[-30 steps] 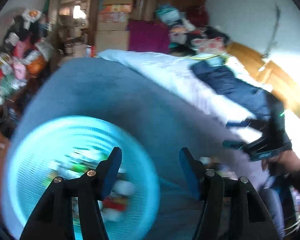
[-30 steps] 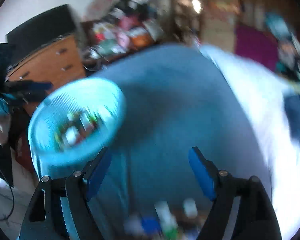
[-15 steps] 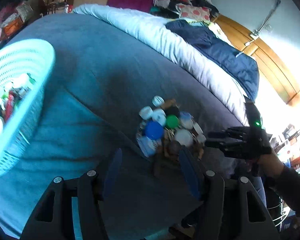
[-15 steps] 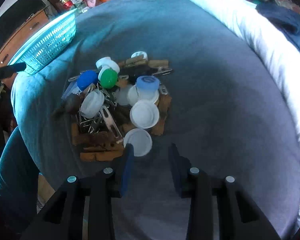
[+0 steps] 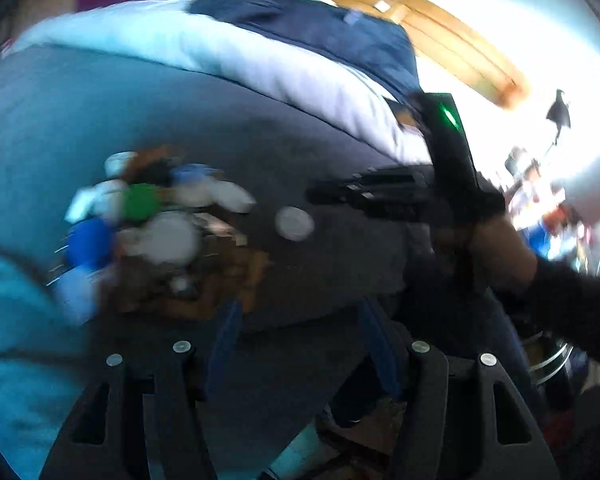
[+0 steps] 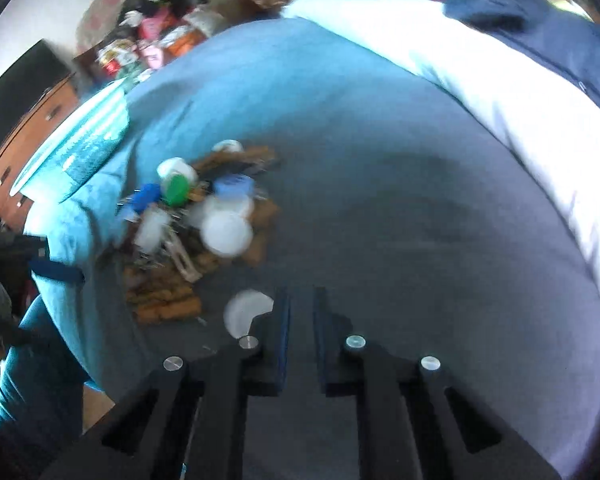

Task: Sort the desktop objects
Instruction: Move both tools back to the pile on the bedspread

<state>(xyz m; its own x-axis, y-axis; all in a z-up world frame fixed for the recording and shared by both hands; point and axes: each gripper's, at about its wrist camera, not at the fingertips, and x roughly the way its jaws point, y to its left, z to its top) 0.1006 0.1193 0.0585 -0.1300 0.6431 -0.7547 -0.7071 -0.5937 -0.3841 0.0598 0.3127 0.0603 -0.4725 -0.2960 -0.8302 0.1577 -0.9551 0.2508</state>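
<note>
My left gripper [image 5: 300, 332] hung with its jaws wide and nothing between them, just short of the pile of bottle caps and wooden clothespins [image 5: 160, 236] on the blue-grey blanket [image 5: 228, 112]. My right gripper [image 6: 300, 320] had its jaws drawn narrow, only a slim gap left and nothing in it that I could make out. A lone white cap [image 6: 246, 312] lay on the blanket just outside that gripper's left finger, a little apart from the pile [image 6: 198, 216]. In the pile I could pick out a green cap [image 6: 176, 190], a blue cap [image 6: 146, 196] beside it and a larger white lid [image 6: 226, 234] on the pile's near edge. The turquoise mesh basket [image 6: 80, 148] stood well beyond the pile, at the blanket's far left edge
</note>
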